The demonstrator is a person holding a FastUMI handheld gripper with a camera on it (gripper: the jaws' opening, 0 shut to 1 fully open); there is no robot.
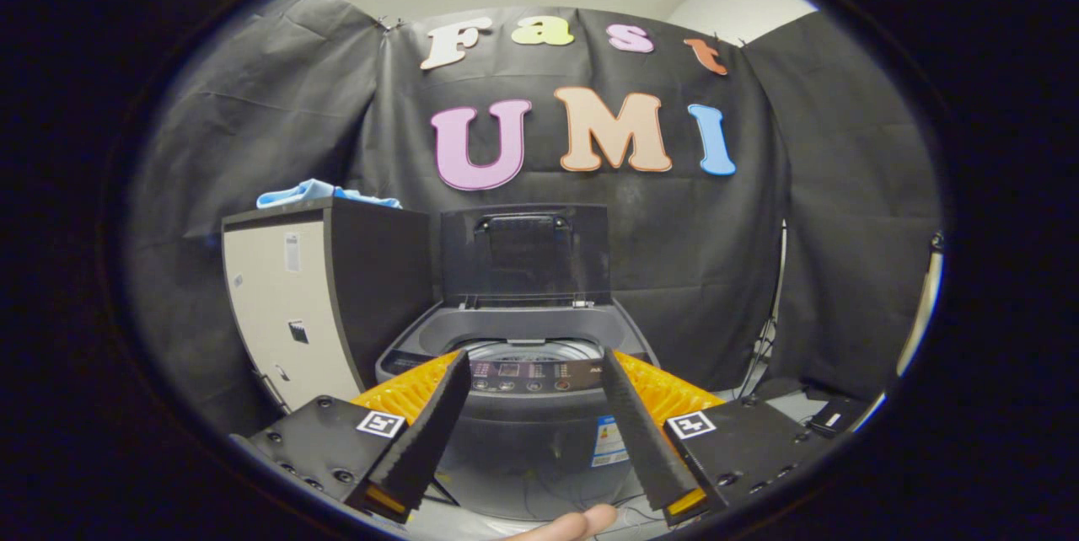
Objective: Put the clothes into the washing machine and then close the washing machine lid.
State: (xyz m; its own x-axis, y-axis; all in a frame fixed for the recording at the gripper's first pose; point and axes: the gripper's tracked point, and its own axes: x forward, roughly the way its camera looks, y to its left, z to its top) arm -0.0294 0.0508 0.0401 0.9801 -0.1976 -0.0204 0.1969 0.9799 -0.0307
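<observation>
gripper [533,366] fingers spread wide, holding nothing | clothes [324,192]: blue bundle atop cabinet [287,305] beside washing machine [523,372], lid [524,253] upright | likely light, limp, non-fragile | pinch a raised fold; heap's far side hidden

The gripper view rode on the gripper [535,372] and looked forward along its two parted fingers [421,440], level and straight at the washing machine [523,406] with its raised lid [524,254]. The machine stood near ahead, a cabinet [320,305] left of it.
</observation>
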